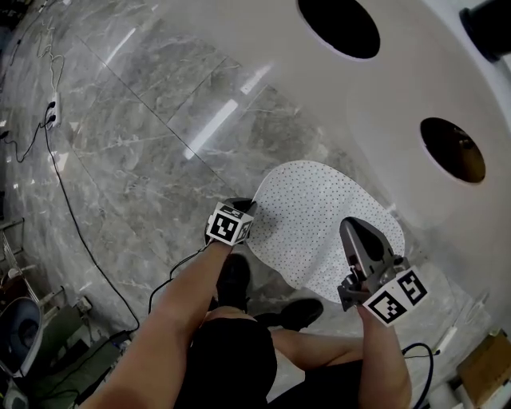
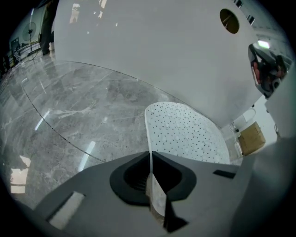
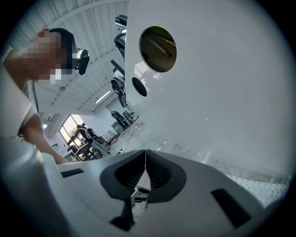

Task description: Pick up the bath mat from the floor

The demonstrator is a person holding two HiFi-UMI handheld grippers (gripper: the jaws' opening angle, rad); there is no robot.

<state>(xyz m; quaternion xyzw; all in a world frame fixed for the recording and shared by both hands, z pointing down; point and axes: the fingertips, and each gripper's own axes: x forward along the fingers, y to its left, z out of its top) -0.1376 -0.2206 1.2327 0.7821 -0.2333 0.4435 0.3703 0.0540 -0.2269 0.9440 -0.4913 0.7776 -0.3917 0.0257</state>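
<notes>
A white oval bath mat (image 1: 319, 224) with small dark holes lies on the grey marble floor against the white tub wall. My left gripper (image 1: 249, 209) sits at the mat's left edge, its jaws shut on that edge. In the left gripper view the mat (image 2: 185, 132) stretches away from the gripper (image 2: 151, 159), and a thin strip of it runs between the closed jaws. My right gripper (image 1: 351, 228) hovers over the mat's right part, shut and empty. The right gripper view shows the closed jaws of that gripper (image 3: 145, 157) facing the tub wall, with a corner of the mat (image 3: 263, 190) at lower right.
The white curved tub wall (image 1: 415, 88) with two dark round openings (image 1: 338, 24) rises behind the mat. Black cables (image 1: 68, 200) trail over the marble floor (image 1: 144, 120) at left. My shoes (image 1: 294, 313) stand just below the mat. A cardboard box (image 2: 252, 138) sits at the right.
</notes>
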